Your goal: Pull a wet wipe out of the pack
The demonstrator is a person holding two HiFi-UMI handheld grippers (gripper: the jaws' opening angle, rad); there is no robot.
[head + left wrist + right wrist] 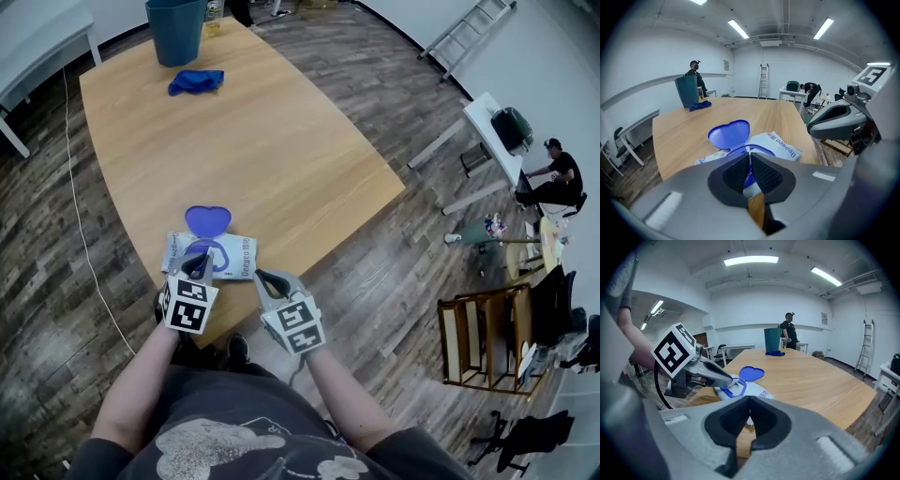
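A white wet wipe pack [239, 255] lies at the near edge of the wooden table [272, 141], its blue heart-shaped lid [207, 221] flipped open toward the far side. My left gripper [199, 255] points down into the pack's blue-rimmed opening. Its jaws are nearly together, with a thin white wipe edge [749, 151] pinched between the pads. The right gripper view shows the left gripper's tips [732, 386] at the opening. My right gripper [262, 277] hovers just right of the pack near the table edge, shut and empty.
A teal bin [176, 30] and a blue cloth [196, 82] sit at the table's far end, where a person [789, 331] stands. The table edge runs right below both grippers. Chairs, desks and a ladder [466, 35] stand on the floor to the right.
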